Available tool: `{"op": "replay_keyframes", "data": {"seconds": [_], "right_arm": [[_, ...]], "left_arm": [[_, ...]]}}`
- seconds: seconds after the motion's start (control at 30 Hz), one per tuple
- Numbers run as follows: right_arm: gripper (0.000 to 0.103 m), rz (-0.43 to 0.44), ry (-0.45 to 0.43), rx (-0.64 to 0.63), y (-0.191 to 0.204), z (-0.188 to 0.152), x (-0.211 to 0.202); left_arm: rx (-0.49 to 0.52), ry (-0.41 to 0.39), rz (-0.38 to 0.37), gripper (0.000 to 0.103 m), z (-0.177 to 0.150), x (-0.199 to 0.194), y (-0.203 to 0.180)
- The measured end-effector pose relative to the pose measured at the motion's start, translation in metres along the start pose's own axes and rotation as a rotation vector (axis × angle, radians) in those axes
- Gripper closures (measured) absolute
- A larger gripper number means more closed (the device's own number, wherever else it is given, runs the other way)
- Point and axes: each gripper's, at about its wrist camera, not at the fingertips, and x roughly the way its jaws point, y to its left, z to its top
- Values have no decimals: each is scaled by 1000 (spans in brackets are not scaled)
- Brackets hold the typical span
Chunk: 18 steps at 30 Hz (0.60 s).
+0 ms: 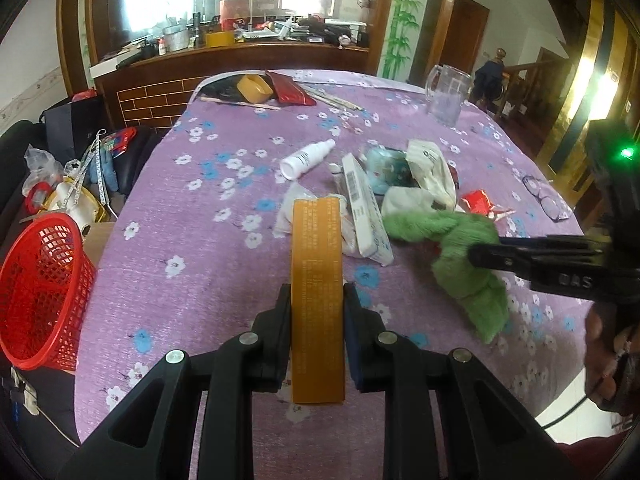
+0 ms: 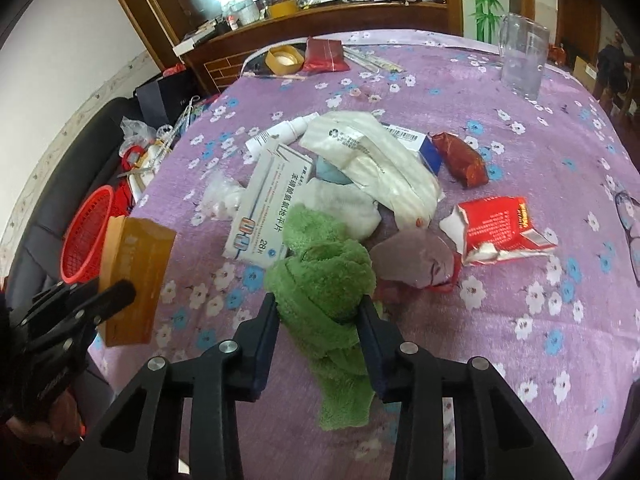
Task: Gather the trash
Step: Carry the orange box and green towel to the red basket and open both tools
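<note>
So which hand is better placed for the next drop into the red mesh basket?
Left. The left gripper has its jaws clamped on the orange cardboard box, and the red mesh basket sits off the table's left edge. The right gripper straddles the green fluffy cloth, farther away.

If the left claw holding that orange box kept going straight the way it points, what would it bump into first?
Probably the crumpled white wrapper just beyond the orange box that the left gripper holds, with the long white carton beside it. Depth is hard to judge.
</note>
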Motion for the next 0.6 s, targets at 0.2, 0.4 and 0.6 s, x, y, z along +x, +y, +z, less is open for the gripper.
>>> {"op": "replay_keyframes", "data": {"seconds": [0.2,0.4,0.6], "right_arm": [[62,15,-33,0,8,-3,-22],[63,43,-49,-29,30,0,-35],[64,93,-53,-81,64,12,-36]], "left_arm": [[-20,-24,6,81,4,-9,11],[-56,-47,28,81,4,-23,33],[-107,-81,75,81,3,-43,68]]}}
